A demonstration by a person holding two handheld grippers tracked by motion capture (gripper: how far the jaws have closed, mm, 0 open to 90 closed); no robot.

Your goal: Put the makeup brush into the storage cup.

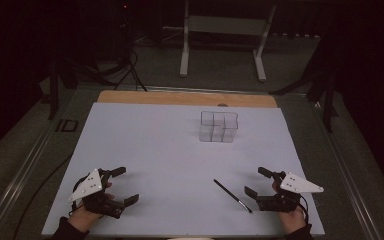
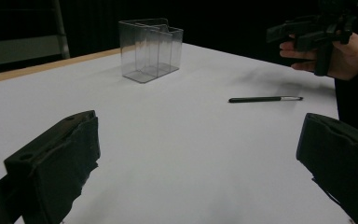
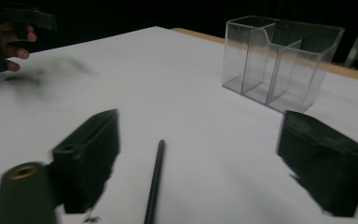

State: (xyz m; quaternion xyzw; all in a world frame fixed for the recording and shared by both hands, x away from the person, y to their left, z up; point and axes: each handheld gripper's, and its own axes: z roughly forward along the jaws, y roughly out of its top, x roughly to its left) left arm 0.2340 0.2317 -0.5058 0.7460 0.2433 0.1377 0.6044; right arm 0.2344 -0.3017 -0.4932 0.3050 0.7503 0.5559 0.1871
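Note:
A thin black pen (image 1: 232,196) lies on the white table sheet (image 1: 170,150), just left of my right gripper (image 1: 255,181). That gripper is open and holds nothing; in the right gripper view the pen (image 3: 154,182) runs between its spread jaws (image 3: 200,128), nearer the left one. My left gripper (image 1: 127,185) rests open and empty at the near left, and its jaws (image 2: 199,133) stand wide apart. A clear plastic box (image 1: 219,126) with dividers stands upright toward the far middle, also seen from both gripper views (image 2: 150,49) (image 3: 279,60). The pen (image 2: 265,99) lies far right.
A wooden table edge (image 1: 187,98) shows beyond the sheet. White stand legs (image 1: 222,50) and black cables (image 1: 127,65) are on the floor behind. A broad stretch of bare sheet lies between the grippers and the box.

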